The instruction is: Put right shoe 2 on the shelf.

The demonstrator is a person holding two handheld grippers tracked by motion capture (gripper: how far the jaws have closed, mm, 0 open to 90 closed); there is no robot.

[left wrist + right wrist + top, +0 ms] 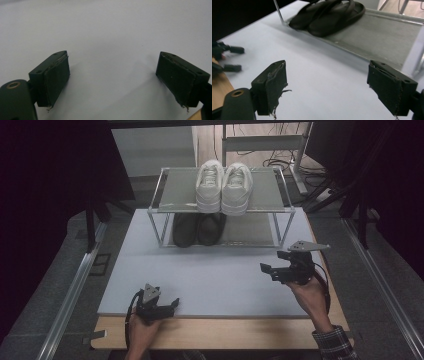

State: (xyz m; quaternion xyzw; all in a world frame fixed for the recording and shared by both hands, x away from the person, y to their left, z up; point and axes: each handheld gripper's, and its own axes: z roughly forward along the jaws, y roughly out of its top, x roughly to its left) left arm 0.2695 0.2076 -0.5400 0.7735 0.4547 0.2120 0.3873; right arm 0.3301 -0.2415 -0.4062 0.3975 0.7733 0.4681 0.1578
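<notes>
A pair of white sneakers (pixel 223 187) stands on the top shelf of a metal shoe rack (pixel 172 190) at the far side of the table. A pair of black sandals (pixel 199 228) lies on the lower shelf, and they appear as black sandals (pixel 329 13) at the top of the right gripper view. My left gripper (pixel 173 305) rests near the front left of the pale mat, open, with bare mat between its jaws (pixel 112 75). My right gripper (pixel 271 261) is held at the right, pointing toward the rack, open and holding nothing (pixel 327 85).
A pale grey mat (pixel 215 275) covers the wooden table (pixel 225 332). The rack's lower shelf (pixel 382 32) has bare room right of the sandals. The left gripper (pixel 235 58) shows far off in the right gripper view. Metal rails and cables lie around the table.
</notes>
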